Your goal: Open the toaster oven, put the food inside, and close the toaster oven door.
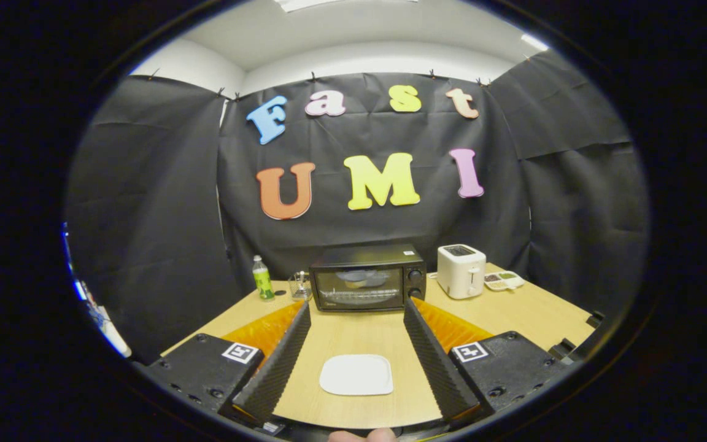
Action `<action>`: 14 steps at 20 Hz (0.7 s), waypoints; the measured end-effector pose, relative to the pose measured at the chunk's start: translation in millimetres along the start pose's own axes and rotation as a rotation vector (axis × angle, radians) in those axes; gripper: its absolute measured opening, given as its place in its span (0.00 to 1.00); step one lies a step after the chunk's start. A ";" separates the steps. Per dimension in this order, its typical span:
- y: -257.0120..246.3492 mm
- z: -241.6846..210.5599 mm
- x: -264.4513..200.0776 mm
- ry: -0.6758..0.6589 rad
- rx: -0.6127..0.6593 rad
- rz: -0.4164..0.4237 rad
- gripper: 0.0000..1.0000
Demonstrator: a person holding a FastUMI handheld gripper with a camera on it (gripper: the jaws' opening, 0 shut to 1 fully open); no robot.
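A black toaster oven (367, 277) stands at the back of the wooden table (513, 313), its glass door closed; a rack and a pale shape show dimly through the glass. A white square plate (356, 374) lies bare on the table between my fingers. My gripper (358, 307) is open, held above the table, its fingertips (413, 306) reaching to just short of the oven's front. Nothing is between the pads but the plate below.
A white pop-up toaster (461, 271) stands right of the oven, with a small flat tray (503, 280) beyond it. A green bottle (262, 279) and a small clear glass object (299, 285) stand left of the oven. A fingertip (363, 436) shows at the near edge.
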State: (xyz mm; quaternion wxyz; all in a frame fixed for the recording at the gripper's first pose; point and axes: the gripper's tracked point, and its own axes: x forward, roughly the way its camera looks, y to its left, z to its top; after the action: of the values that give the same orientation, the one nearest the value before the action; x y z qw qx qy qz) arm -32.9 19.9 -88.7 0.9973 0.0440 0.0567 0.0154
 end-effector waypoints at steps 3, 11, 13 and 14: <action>3.9 -12.1 -1.1 0.021 -0.007 0.011 1.00; 0.7 -16.1 8.9 0.036 0.006 0.012 1.00; -0.8 -16.9 9.5 0.037 0.006 0.007 1.00; -1.5 -16.3 10.1 0.033 0.002 0.003 1.00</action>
State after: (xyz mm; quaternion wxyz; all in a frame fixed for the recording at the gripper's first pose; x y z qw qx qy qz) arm -24.7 20.2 -106.0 0.9962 0.0448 0.0730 0.0175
